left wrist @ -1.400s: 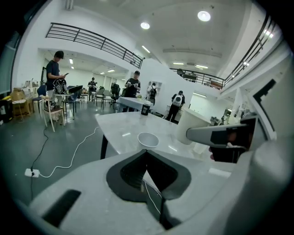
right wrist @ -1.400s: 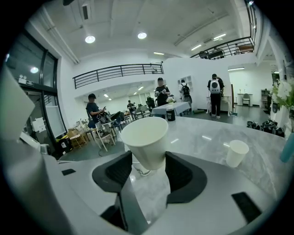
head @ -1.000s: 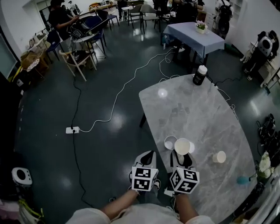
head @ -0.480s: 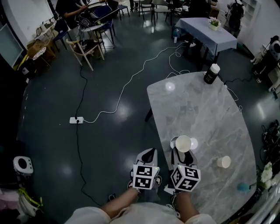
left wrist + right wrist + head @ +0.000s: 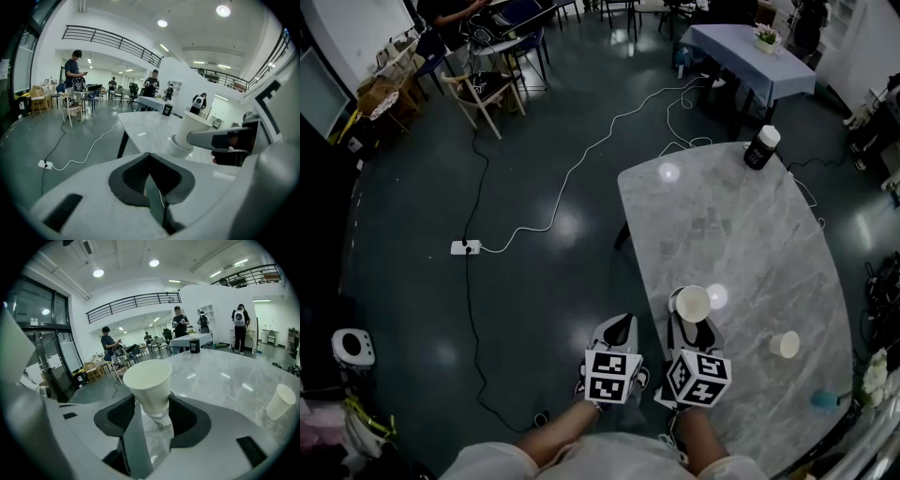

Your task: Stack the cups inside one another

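Note:
My right gripper (image 5: 692,325) is shut on a white paper cup (image 5: 692,303), held upright near the marble table's (image 5: 741,234) front left edge. Its base sits at the mouth of a second white cup (image 5: 675,297) standing on the table, largely hidden beneath it. In the right gripper view the held cup (image 5: 150,385) fills the gap between the jaws (image 5: 152,411), with the lower cup's rim (image 5: 163,421) under it. The left gripper view shows both cups (image 5: 194,129) from the side. A third cup (image 5: 785,344) stands apart to the right. My left gripper (image 5: 615,335) is shut, holding nothing, over the floor.
A black canister (image 5: 762,147) with a white lid stands at the table's far end. A small teal object (image 5: 821,398) lies by the near right edge. White cables and a power strip (image 5: 465,247) run across the dark floor at left. Chairs and people are far off.
The held cup has shifted slightly left and now covers most of the cup standing on the table. The head view has tilted, so the table sits further right.

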Demonstrator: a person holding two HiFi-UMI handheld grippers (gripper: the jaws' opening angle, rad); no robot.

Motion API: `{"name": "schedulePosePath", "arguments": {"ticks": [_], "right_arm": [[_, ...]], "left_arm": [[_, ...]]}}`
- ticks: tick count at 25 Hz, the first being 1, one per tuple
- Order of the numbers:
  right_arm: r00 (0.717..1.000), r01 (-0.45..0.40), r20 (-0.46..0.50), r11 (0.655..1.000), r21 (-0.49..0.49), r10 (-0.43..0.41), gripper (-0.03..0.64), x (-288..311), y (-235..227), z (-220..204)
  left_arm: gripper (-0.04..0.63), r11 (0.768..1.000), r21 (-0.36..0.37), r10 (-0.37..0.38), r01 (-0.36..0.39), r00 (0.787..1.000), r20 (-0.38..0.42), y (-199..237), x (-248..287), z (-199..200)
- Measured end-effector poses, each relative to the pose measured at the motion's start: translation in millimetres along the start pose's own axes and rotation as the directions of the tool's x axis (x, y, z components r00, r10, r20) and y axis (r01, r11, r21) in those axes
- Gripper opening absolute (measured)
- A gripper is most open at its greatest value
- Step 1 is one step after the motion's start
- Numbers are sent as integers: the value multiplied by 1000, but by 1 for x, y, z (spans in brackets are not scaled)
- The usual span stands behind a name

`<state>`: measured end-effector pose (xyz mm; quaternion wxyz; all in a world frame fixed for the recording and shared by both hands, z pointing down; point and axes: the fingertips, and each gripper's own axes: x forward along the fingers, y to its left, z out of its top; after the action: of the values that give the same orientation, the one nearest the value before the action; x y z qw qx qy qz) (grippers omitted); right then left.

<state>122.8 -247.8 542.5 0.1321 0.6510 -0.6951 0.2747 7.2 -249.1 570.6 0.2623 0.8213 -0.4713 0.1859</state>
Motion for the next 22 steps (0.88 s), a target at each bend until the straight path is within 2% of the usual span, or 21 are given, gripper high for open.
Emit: {"name": "schedulePosePath", "arguments": {"ticks": [22], "right_arm": [[999, 8, -34, 1000, 2, -8, 225, 5, 0, -14]], "left_arm": [[-5, 1000, 23, 9, -9, 1000, -18, 6, -3, -10]]}}
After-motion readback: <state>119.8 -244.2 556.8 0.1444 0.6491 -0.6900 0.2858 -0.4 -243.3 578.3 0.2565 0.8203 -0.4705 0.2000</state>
